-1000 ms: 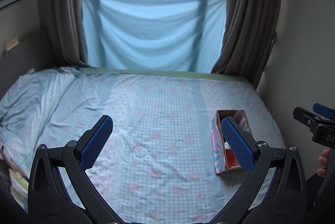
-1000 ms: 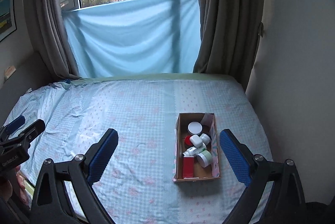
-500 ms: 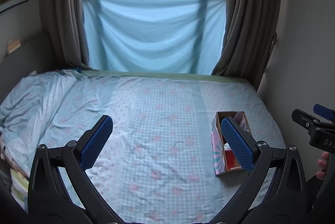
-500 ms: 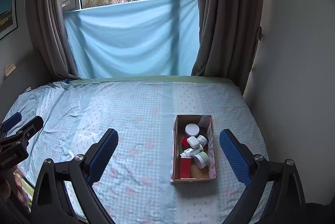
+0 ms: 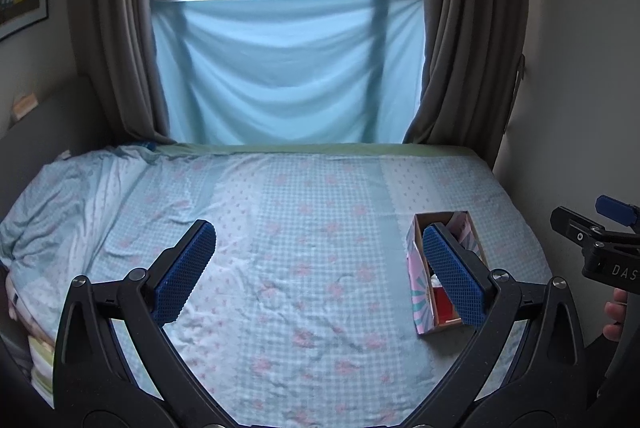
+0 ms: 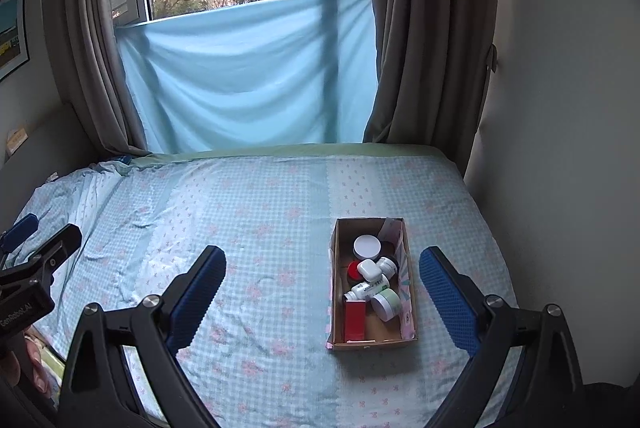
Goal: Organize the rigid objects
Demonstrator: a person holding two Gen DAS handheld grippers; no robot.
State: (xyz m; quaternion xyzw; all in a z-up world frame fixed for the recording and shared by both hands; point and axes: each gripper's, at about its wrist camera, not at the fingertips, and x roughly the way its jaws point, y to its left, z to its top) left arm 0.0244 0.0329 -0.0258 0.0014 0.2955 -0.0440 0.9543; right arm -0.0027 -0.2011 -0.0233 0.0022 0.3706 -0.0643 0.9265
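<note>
A cardboard box with pink patterned sides lies on the bed at the right. It holds a white round jar, a red box, a white bottle, a green-white jar and other small containers. In the left wrist view the box is partly hidden behind my right finger. My left gripper is open and empty, above the bed. My right gripper is open and empty, held back from the box.
The bed has a blue checked sheet with pink flowers. A blue cloth hangs over the window between grey curtains. A wall runs along the bed's right side. Rumpled bedding lies at the left.
Both grippers have drawn back and risen a little, so the bed and box sit lower and smaller in view. Both stay open and empty.
</note>
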